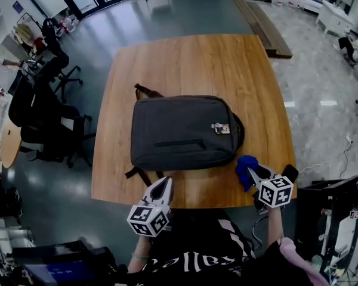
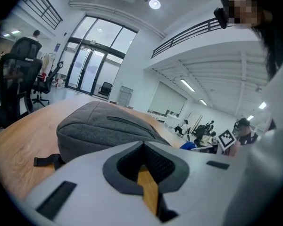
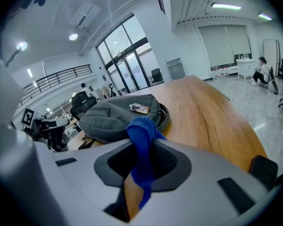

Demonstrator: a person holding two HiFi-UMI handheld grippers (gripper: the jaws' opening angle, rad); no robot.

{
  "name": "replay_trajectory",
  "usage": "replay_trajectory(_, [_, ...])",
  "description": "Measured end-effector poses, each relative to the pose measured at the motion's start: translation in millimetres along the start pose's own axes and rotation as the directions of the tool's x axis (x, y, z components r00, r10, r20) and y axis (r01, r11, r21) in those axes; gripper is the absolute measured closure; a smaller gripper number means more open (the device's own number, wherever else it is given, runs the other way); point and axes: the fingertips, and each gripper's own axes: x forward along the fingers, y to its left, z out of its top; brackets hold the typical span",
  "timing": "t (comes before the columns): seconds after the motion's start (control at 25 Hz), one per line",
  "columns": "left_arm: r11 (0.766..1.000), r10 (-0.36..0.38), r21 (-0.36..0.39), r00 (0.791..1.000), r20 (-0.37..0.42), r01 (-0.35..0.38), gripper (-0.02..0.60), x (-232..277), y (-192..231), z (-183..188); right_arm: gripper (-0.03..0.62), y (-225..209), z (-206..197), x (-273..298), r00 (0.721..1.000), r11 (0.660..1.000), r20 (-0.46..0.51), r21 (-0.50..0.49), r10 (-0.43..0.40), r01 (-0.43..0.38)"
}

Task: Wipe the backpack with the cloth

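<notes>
A dark grey backpack (image 1: 185, 133) lies flat in the middle of the wooden table (image 1: 191, 58), with a small tag (image 1: 221, 128) near its right end. My right gripper (image 1: 255, 170) hovers at the table's front right corner, just off the backpack's lower right corner, shut on a blue cloth (image 1: 245, 169). In the right gripper view the cloth (image 3: 141, 126) hangs pinched between the jaws, with the backpack (image 3: 118, 114) ahead. My left gripper (image 1: 164, 182) sits at the front edge below the backpack (image 2: 99, 126), jaws together, holding nothing.
Black office chairs (image 1: 42, 124) stand left of the table. A wooden bench (image 1: 265, 22) lies on the floor at the far right. Dark equipment (image 1: 334, 219) stands at the near right. A backpack strap (image 1: 137, 174) trails toward the front edge.
</notes>
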Motion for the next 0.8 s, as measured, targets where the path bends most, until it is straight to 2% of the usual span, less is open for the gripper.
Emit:
replay_trajectory(0.12, [1.000, 0.009, -0.010, 1.000, 0.002, -0.009, 0.583, -7, 19, 8, 0.528, 11, 7, 18, 1.000, 1.000, -0.028, -0.015, -0.001, 0.000])
replay_trajectory(0.36, [0.999, 0.035, -0.018, 0.999, 0.030, -0.035, 0.583, -13, 52, 26, 0.528, 6, 26, 45, 0.998, 0.999, -0.050, -0.016, -0.042, 0.041])
replay_trajectory(0.52, [0.998, 0.065, -0.022, 0.997, 0.047, -0.064, 0.583, -19, 73, 32, 0.528, -16, 39, 53, 0.994, 0.995, -0.042, -0.014, -0.098, 0.097])
replay_trajectory(0.8, [0.993, 0.116, -0.043, 0.991, 0.069, -0.113, 0.583, -27, 90, 28, 0.528, -63, 57, 61, 0.984, 0.985, -0.071, -0.066, -0.166, 0.162])
